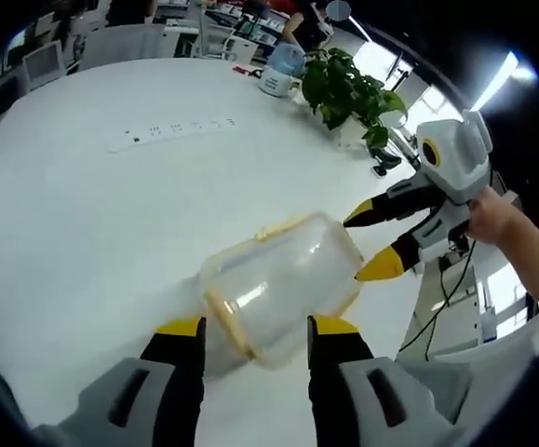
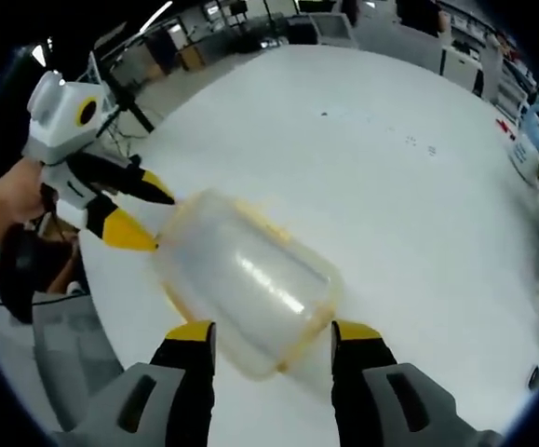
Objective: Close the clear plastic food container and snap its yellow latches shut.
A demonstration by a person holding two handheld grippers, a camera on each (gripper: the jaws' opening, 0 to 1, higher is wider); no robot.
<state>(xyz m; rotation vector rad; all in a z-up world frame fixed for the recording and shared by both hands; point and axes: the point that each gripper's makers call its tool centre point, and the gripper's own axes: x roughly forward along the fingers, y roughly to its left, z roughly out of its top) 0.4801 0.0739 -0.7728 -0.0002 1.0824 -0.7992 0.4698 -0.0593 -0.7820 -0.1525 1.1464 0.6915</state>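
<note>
One clear plastic food container (image 1: 283,289) lies on the white tabletop (image 1: 92,233) between our two grippers, and both sets of jaws point at it from opposite ends. In the left gripper view it sits just ahead of the left gripper (image 1: 255,333), its near rim reaching into the gap between the yellow-tipped jaws; its long axis runs away from them, slanting up toward the right gripper (image 1: 373,242) at the far end. In the right gripper view the same container (image 2: 246,284) stretches from between the jaws of the right gripper (image 2: 274,337) up and to the left, where the left gripper (image 2: 139,214) meets its far end, one yellow tip touching or nearly touching the rim.

We see both pairs of jaws spread apart, wider than the container's end, gripping nothing. The lid appears seated, with a yellow seal line (image 1: 227,321) along the rim, but we cannot tell whether any yellow latch is snapped down. Neither gripper is clearly nearer; each stands at its own short end, so we judge the coming press falls on the latches there.

Beyond the container, a white power strip (image 1: 171,130) lies well apart on the tabletop, and a potted plant (image 1: 353,88) with a pale blue jug (image 1: 281,70) stands at the far edge. We can read no brand, label or writing anywhere.
</note>
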